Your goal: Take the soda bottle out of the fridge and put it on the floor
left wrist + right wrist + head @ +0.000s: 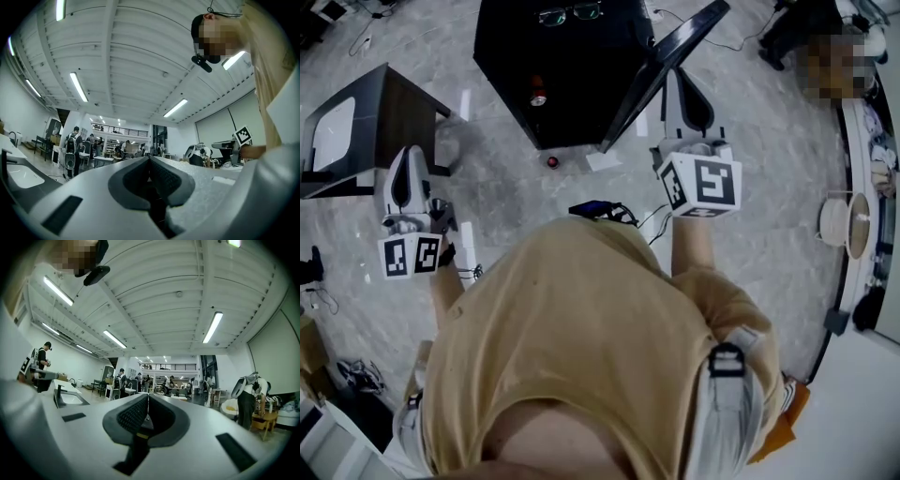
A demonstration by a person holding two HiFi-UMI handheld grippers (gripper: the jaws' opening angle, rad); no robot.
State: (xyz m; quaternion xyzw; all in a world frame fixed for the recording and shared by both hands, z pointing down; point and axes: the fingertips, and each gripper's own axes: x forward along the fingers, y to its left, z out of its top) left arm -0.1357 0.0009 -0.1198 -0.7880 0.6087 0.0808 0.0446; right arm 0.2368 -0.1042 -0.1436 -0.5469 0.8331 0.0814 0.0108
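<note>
While the left gripper and right gripper show fingers pressed together on nothing, the soda bottle stands in the open fridge — ahead of the fingertips, between them. The reach seems to be the step in hand; next, one pair must part and close round the bottle.

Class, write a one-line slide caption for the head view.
Left gripper and right gripper, both shut, held before an open black fridge holding a red-capped bottle.

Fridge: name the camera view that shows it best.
The head view. The black fridge stands on the floor ahead, its door swung open. The left gripper view and the right gripper view look out at the hall and its ceiling and show nothing of it.
</note>
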